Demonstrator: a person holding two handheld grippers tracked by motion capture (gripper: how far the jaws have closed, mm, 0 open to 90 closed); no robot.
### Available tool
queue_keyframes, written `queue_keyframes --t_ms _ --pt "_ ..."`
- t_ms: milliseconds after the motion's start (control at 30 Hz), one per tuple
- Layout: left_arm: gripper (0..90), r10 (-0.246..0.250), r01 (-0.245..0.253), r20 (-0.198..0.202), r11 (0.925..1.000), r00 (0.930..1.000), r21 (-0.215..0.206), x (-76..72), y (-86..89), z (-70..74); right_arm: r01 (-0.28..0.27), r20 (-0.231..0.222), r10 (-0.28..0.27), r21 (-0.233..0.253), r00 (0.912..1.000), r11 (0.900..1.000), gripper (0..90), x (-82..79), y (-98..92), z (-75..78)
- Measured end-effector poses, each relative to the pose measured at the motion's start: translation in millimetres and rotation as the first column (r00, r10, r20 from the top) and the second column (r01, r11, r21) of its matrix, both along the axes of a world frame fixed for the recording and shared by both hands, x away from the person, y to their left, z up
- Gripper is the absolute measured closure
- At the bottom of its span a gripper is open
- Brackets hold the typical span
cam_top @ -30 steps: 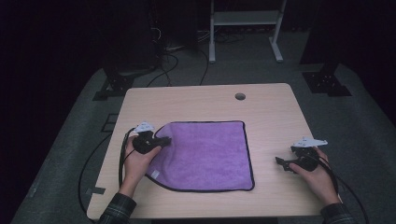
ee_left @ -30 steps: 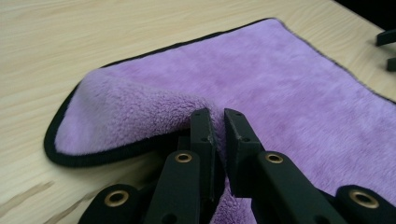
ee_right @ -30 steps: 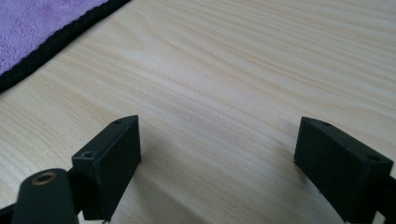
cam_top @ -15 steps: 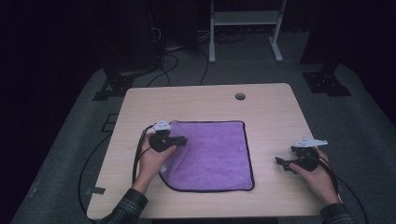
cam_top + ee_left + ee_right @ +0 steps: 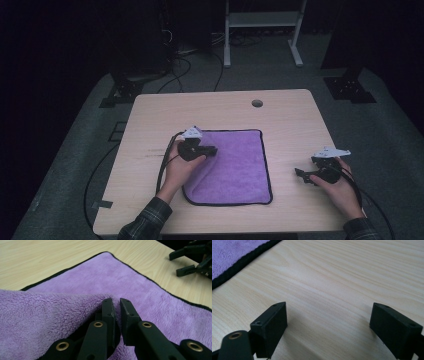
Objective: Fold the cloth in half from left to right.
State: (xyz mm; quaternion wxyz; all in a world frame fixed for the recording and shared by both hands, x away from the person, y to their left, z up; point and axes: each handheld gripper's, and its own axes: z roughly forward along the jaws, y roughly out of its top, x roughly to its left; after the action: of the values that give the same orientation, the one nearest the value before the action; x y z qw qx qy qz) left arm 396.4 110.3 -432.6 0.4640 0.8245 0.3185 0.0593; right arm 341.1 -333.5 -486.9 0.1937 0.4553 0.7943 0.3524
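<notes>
A purple cloth (image 5: 240,165) with a black hem lies on the wooden table (image 5: 290,120). My left gripper (image 5: 212,150) is shut on the cloth's left edge and holds it lifted and folded over toward the right. In the left gripper view the jaws pinch the fuzzy cloth (image 5: 50,315) between them, at my left gripper (image 5: 117,302). My right gripper (image 5: 302,175) rests open on bare wood right of the cloth, nothing between its jaws. Its view shows my right gripper (image 5: 329,315) spread wide, with a corner of the cloth (image 5: 234,250) at the upper left.
A round cable hole (image 5: 257,103) sits near the table's far edge. Black cables (image 5: 165,160) trail from the left gripper off the table's left side. Dark stands and a white frame (image 5: 260,20) lie on the floor beyond.
My left gripper has moved right and slightly away with the cloth's left edge, folding it over the rest. The right gripper has stayed still.
</notes>
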Motion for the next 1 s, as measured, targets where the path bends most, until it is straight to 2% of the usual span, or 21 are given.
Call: queue_keyframes --t_ms 467,1000 --pt "82.7 -0.055 0.055 -0.010 0.9984 0.9984 -0.010 8.5 -35.2 -3.6 -0.003 -0.001 0.003 0.000 1.0000 1.000 12.9 0.1 0.1 0.0" --pt "82.7 -0.121 0.120 -0.037 0.9923 0.9920 -0.031 17.3 -77.2 -7.9 -0.003 -0.001 0.003 -0.001 1.0000 1.000 12.9 0.1 0.1 0.0"
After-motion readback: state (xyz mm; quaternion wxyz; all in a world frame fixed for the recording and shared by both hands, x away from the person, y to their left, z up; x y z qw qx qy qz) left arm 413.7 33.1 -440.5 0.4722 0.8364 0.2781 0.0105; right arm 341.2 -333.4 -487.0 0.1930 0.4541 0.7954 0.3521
